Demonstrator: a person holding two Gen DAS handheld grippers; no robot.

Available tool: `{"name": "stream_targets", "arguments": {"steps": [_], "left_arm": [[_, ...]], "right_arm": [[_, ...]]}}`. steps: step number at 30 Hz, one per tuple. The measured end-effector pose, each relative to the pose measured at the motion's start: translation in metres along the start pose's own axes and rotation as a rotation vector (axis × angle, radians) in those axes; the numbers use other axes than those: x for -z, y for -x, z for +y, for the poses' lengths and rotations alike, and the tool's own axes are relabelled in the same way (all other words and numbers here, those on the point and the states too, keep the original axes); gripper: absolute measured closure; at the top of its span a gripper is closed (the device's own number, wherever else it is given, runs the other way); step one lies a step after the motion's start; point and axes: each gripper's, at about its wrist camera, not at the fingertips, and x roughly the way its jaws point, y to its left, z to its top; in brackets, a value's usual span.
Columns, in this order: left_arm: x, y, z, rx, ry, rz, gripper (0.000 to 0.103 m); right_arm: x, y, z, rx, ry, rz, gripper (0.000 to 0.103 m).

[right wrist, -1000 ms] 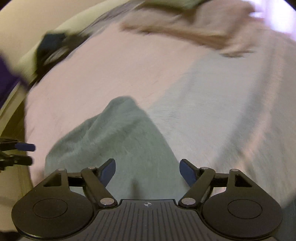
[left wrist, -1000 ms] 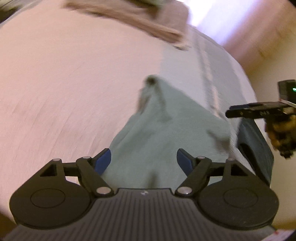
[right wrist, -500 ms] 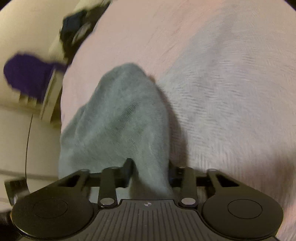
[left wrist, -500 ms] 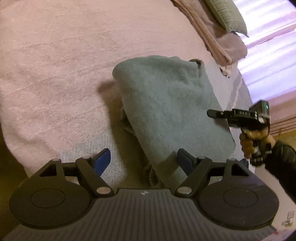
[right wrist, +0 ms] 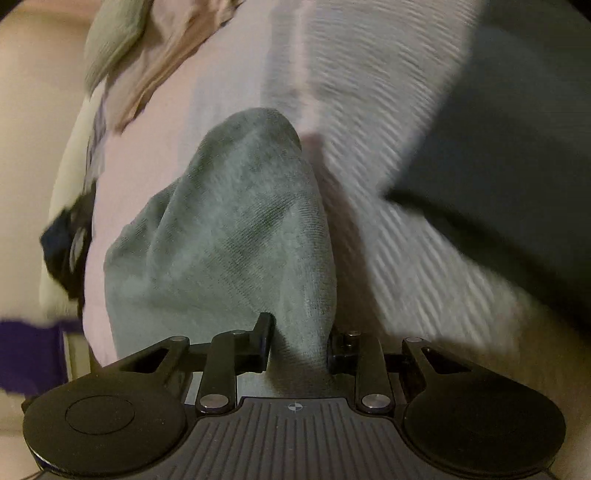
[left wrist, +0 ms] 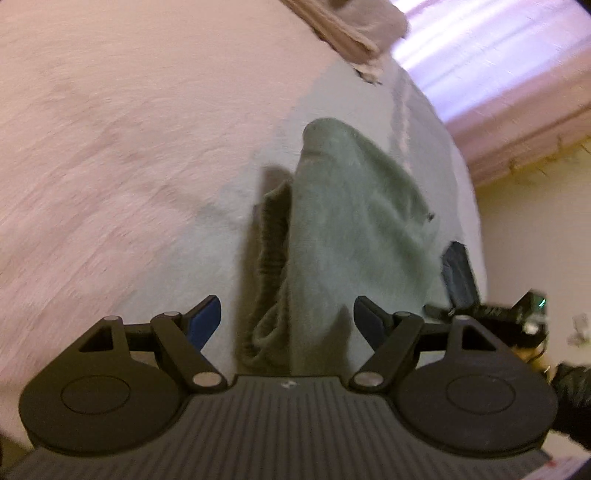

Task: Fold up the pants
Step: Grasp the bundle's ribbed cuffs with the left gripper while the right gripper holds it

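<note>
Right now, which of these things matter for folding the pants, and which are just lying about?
In the job:
pants
right tool, clamped on the pants
left tool, open over them
bed underneath

Lying about:
pillow
folded blanket
curtain

We see lots of bare bed (left wrist: 110, 155) at the left of the frame; the green pants (left wrist: 351, 221) fill the middle.

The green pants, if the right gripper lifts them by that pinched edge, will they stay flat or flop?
Probably flop: the pants already bunch and drape from the right gripper. The fuzzy knit looks grippy. The loose layers near the open left gripper may unfold.
</note>
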Motion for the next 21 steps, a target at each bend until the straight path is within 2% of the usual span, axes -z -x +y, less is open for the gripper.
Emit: {"name": "stream_targets", "arguments": {"steps": [3,5,7,9,13,21], "left_arm": [[-0.012,-0.011,0.003,0.032,-0.026,0.015,0.029],[-0.017,-0.018,0.002,0.042,-0.061,0.022,0.040],[-0.019,-0.028,0.006,0.040,-0.077,0.043,0.043],[-0.017,-0.037,0.019,0.084,-0.038,0.053,0.040],[-0.014,-0.056,0.037,0.137,0.007,0.085,0.029],[-0.019,-0.085,0.049,0.227,0.026,0.217,0.029]], "right_arm": [[0.015,0.001,-0.007,-0.014,-0.015,-0.051,0.079],[0.016,-0.001,-0.007,-0.003,0.017,-0.051,0.079],[0.011,-0.005,-0.006,0.014,0.048,-0.036,0.079],[0.012,-0.010,0.003,0.035,0.079,-0.021,0.078],[0.009,-0.013,0.010,0.063,0.114,0.003,0.078],[0.013,-0.015,0.016,0.052,0.131,0.012,0.076]]}}
